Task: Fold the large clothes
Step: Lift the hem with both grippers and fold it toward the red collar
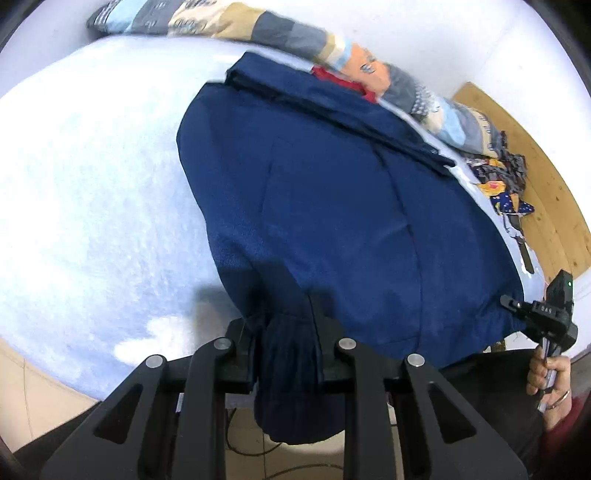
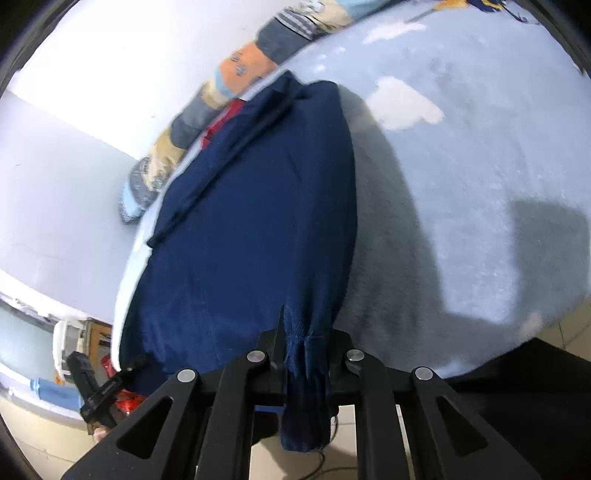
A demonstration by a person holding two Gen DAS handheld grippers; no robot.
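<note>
Your navy sweater [image 1: 332, 206] lies spread on the pale blue bedcover [image 1: 92, 192], its near hem hanging over the edge toward you. In the left wrist view, your left gripper [image 1: 288, 354] is clenched on a bunched, ribbed fold of that hem, the cloth pinched between both fingers and drooping below them. In the right wrist view, your right gripper [image 2: 304, 363] grasps the other hem corner the same way, a gathered strip of navy cloth clamped between its fingers and dangling under them. The two grippers sit at opposite ends of the near edge: from the left camera you can see the right gripper and your right hand [image 1: 550, 376] at the sweater's far corner.

At the far end of the sweater, a folded dark band runs across it, with a red garment [image 1: 347, 83] just beyond. A patchwork quilt [image 1: 258, 26] lies along the wall behind. A heap of patterned clothes [image 1: 502, 177] sits by the bed's edge, above a wooden floor [image 1: 546, 206].

The right gripper's body carries small white lettering, too blurred to read for certain.
</note>
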